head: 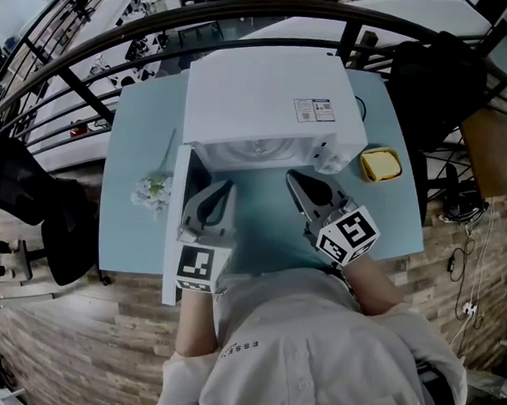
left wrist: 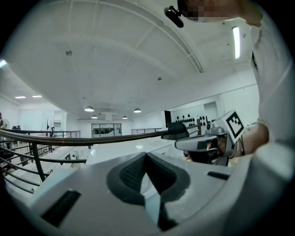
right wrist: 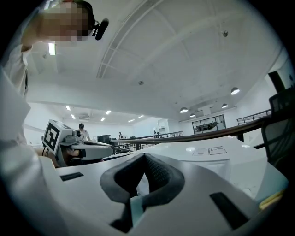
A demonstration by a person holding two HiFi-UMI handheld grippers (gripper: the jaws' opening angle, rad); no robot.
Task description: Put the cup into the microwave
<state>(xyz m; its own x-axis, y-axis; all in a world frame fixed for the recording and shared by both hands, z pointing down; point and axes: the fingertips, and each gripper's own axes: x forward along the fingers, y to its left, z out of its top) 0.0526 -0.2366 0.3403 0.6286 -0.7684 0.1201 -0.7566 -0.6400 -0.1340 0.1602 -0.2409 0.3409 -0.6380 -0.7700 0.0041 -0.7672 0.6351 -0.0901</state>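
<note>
A white microwave [head: 264,102] stands at the back of the light blue table [head: 138,136], its door [head: 176,228] swung open to the left. A pale rounded shape [head: 252,151] shows inside the cavity; I cannot tell whether it is the cup. My left gripper [head: 227,189] is shut and empty in front of the opening, near the door. The right gripper [head: 293,179] is shut and empty beside it, in front of the opening's right half. In the left gripper view the jaws [left wrist: 145,156] meet; in the right gripper view the tips [right wrist: 144,156] also meet.
A yellow block [head: 380,164] lies on the table right of the microwave. A small bunch of white flowers [head: 154,191] lies left of the door. A black railing [head: 73,58] curves behind the table. Dark chairs [head: 30,194] stand on both sides.
</note>
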